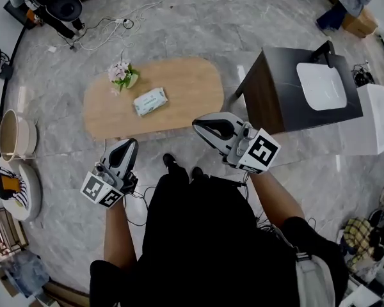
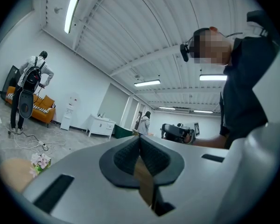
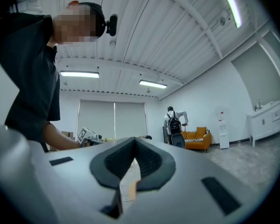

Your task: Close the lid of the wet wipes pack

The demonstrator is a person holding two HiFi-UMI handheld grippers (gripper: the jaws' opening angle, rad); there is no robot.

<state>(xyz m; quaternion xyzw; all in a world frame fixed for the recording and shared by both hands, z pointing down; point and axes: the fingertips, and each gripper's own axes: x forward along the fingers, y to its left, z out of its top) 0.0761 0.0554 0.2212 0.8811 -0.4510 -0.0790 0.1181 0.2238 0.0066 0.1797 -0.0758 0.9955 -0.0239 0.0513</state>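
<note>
The wet wipes pack [image 1: 150, 101], pale green and white, lies flat near the middle of an oval wooden table [image 1: 179, 82]; at this distance its lid cannot be made out. My left gripper [image 1: 130, 144] hangs just off the table's near edge, left of the pack, jaws shut and holding nothing. At the table's near right corner is my right gripper [image 1: 199, 125], also shut and holding nothing. Both point upward and across the room, so the left gripper [image 2: 140, 140] and the right gripper [image 3: 134, 142] show closed dark pads in their own views, not the pack.
A small vase of flowers [image 1: 123, 74] stands on the table's far left, also seen low in the left gripper view as flowers [image 2: 40, 162]. A dark cabinet with a white basin [image 1: 321, 85] stands to the right. Cables [image 1: 109, 27] trail over the floor beyond. A person with a backpack [image 3: 173, 125] stands far off.
</note>
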